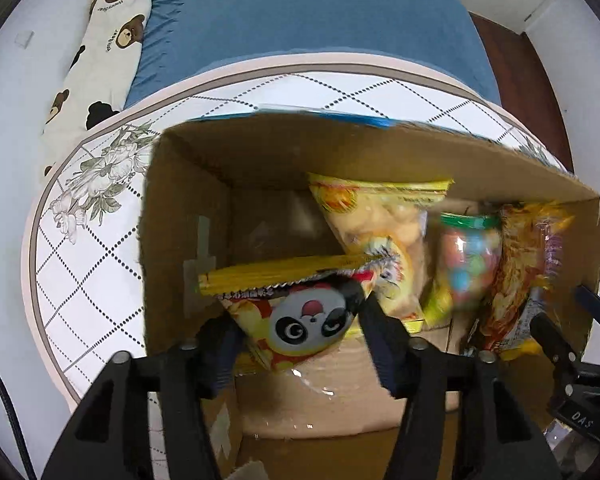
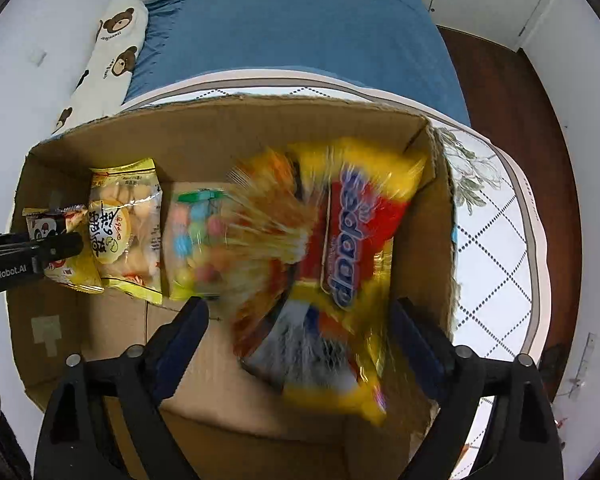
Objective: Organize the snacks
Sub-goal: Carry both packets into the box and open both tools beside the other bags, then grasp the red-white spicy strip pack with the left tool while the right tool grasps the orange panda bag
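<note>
Snacks sit in cardboard box (image 1: 172, 208) on table (image 1: 80, 240). My L gripper (image 1: 296, 320) jaws straddle panda pack (image 1: 300, 320), grip unclear; R gripper (image 2: 300, 328) jaws wide around blurred yellow bag (image 2: 352, 240).

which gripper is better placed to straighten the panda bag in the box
Left. The panda bag sits between the left gripper fingers inside the cardboard box, at its left end. The right gripper hangs over the big yellow bag at the far end, candy jar between.
</note>
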A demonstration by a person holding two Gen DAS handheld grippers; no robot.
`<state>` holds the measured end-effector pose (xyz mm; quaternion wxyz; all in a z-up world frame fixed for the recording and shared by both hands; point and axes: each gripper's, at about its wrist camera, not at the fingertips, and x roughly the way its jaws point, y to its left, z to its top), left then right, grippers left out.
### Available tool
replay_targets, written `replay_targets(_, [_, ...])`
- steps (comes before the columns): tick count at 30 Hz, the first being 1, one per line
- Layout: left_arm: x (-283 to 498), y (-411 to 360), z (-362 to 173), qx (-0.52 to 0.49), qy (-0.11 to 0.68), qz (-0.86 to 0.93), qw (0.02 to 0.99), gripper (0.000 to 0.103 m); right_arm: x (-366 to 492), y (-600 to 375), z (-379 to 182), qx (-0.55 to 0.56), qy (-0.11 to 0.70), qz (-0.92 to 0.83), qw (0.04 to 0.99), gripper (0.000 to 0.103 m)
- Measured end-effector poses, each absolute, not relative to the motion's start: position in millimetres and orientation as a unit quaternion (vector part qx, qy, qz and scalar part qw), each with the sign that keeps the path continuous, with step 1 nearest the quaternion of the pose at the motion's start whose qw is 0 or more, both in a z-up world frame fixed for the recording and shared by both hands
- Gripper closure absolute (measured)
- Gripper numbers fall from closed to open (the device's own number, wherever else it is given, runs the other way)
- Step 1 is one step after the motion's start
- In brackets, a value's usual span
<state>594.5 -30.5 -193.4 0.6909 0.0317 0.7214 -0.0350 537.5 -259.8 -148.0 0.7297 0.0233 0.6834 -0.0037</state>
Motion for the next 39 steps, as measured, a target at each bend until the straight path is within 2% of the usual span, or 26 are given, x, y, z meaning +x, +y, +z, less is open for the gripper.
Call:
replay_targets(1, [595, -29, -194, 0.027, 0.719, -0.035, 0.694, 0.035, 538, -259, -148, 0.027, 0.683, -0.002, 0.730, 0.005])
replay_targets(5, [591, -27, -193, 0.023, 0.711, -0.031, 0.702, 0.033, 538, -258, -149, 0.026, 0.683, -0.001, 0.730, 0.005])
replay_targets(7, [588, -28, -191, 0.021, 0.709, -0.029, 0.704, 0.028, 536, -260, -150, 0.033, 0.684, 0.000, 0.729, 0.005])
replay_targets(25, [506, -45, -133, 0.018, 0.639, -0.033, 0.768, 0.028, 467, -247, -86, 0.033, 0.635, 0.009, 0.772, 0.005])
replay_targets(39, [424, -56, -58, 0.010, 0.550, -0.042, 0.834, 0.028, 396, -236, -20, 0.022, 0.567, 0.018, 0.823, 0.005])
